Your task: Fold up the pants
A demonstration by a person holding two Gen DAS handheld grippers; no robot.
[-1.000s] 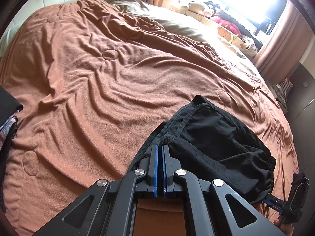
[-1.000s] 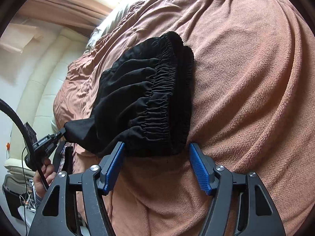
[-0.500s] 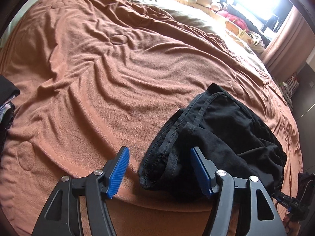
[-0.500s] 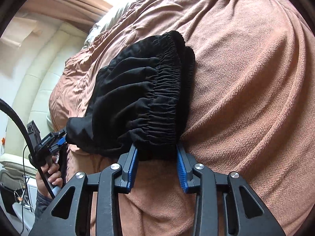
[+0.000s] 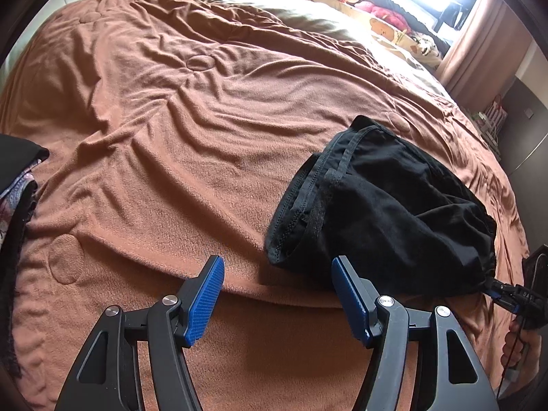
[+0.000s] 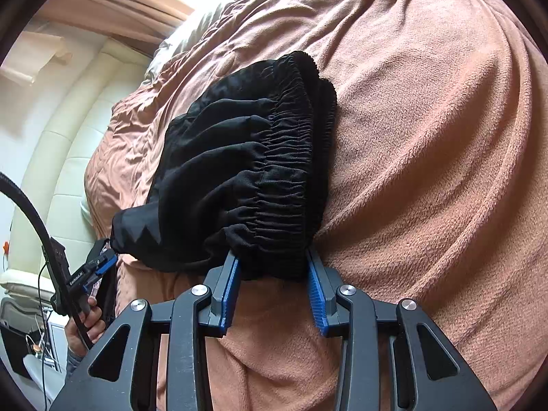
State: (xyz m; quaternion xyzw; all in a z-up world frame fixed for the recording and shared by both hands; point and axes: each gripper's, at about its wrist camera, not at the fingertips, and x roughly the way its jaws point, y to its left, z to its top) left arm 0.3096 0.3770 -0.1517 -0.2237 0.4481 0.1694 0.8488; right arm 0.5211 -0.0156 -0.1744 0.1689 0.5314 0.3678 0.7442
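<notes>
Black pants (image 5: 387,205) lie in a folded bundle on the brown blanket (image 5: 171,120), towards the bed's near right side. My left gripper (image 5: 277,291) is open and holds nothing. The seamed hem end of the pants lies just beyond its tips, nearer the right pad. My right gripper (image 6: 274,274) is shut on the gathered elastic waistband (image 6: 284,185), with bunched black cloth pinched between its blue pads. That same gripper (image 5: 507,294) shows at the right edge of the left wrist view, clamped on the bundle's corner. From the right wrist view, the left gripper (image 6: 99,267) sits by the pants' far corner.
A pile of dark and patterned clothes (image 5: 17,178) lies at the blanket's left edge. Stuffed toys (image 5: 376,10) line the bright window beyond a grey-green cover. A cream padded headboard (image 6: 68,154) stands at the left. Hands (image 6: 82,322) hold the gripper handles.
My left gripper let go of the pants' hem, opened wide and dropped a little, and the hem now lies on the blanket. My right gripper closed from wide open onto the waistband.
</notes>
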